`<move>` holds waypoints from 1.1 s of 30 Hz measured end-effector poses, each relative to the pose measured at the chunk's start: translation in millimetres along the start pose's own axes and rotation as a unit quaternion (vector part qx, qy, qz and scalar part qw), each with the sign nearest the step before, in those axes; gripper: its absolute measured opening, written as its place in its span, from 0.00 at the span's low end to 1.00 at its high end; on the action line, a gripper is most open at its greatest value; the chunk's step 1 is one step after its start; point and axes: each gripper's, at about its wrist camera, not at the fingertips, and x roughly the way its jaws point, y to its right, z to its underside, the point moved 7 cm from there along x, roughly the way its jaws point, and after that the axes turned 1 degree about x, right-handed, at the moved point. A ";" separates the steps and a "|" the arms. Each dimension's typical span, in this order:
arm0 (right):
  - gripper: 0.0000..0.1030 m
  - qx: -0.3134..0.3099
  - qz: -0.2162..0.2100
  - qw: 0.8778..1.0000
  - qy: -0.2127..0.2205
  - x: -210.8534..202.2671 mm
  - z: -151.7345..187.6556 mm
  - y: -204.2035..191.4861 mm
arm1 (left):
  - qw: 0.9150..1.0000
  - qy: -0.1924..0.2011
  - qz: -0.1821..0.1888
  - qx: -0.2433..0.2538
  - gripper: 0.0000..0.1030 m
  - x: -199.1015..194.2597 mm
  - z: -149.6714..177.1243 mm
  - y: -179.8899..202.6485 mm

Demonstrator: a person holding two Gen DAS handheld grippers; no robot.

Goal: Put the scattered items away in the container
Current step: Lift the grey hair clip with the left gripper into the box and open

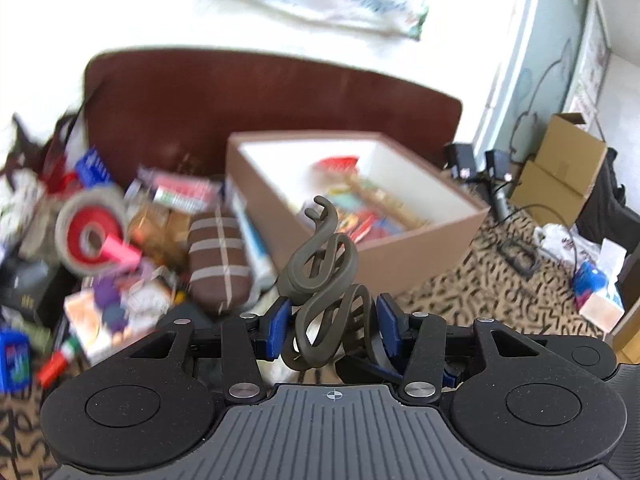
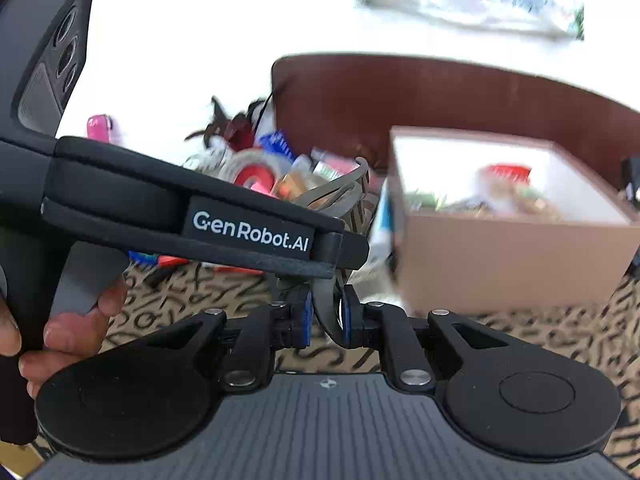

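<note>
A grey-brown hair claw clip (image 1: pixel 324 280) is held up between the blue pads of my left gripper (image 1: pixel 331 330), which is shut on its lower part. In the right wrist view the same clip (image 2: pixel 340 200) also sits between the pads of my right gripper (image 2: pixel 325 316), which is shut on its lower end; the left gripper's body (image 2: pixel 192 216) crosses in front. A brown cardboard box (image 1: pixel 432 248) with white inner walls stands just beyond, holding several packets. It also shows in the right wrist view (image 2: pixel 512 264).
A pile of scattered items lies left of the box: a tape roll with red core (image 1: pixel 90 232), a brown striped pouch (image 1: pixel 218 260), snack packets. A dark red headboard (image 1: pixel 260 92) stands behind. Cardboard boxes (image 1: pixel 560 168) and cables sit on the right. The surface is a patterned cloth (image 1: pixel 500 292).
</note>
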 end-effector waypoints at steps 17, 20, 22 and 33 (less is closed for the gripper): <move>0.17 0.009 0.044 0.999 0.028 25.6 -79.1 99.7 | 0.999 0.017 0.041 0.002 0.47 87.0 -100.5 28.9; 0.17 0.007 0.046 0.999 0.018 43.1 -87.2 119.1 | 0.999 0.014 0.051 -0.008 0.48 112.3 -110.8 27.0; 0.17 0.007 0.046 0.999 0.009 54.3 -91.2 130.5 | 0.998 0.012 0.055 -0.009 0.48 129.5 -114.2 24.9; 0.16 -0.022 0.062 0.996 -0.056 137.2 -97.1 176.6 | 0.998 -0.004 0.041 -0.043 0.99 220.9 -125.7 1.0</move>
